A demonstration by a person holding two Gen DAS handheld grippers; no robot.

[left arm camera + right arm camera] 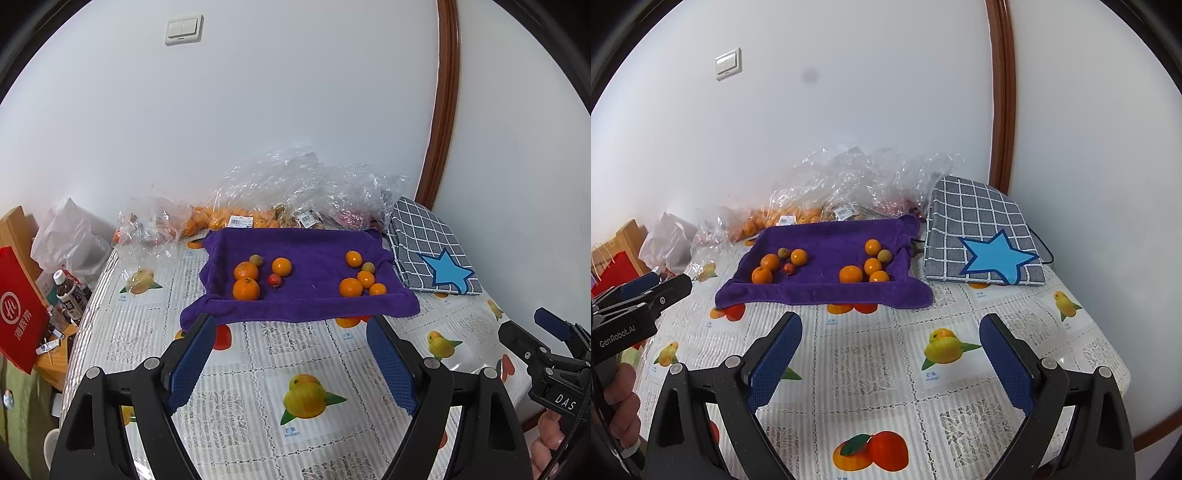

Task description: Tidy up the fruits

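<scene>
A purple towel-lined tray (310,254) (834,243) sits at the back of the table. On its left lie oranges (245,288) (762,275), a small red fruit (274,280) (789,268) and a brownish fruit (256,260). On its right lie several oranges (351,287) (851,274) and a brownish fruit (368,267) (884,254). My left gripper (291,325) is open and empty, in front of the tray. My right gripper (892,325) is open and empty, also short of the tray. Each gripper shows at the edge of the other's view (550,325) (646,284).
Clear plastic bags of fruit (295,192) (849,184) lie behind the tray against the wall. A checked grey cloth with a blue star (436,254) (982,236) lies right of the tray. Bottles (68,295) and a red bag (18,310) stand beyond the table's left edge.
</scene>
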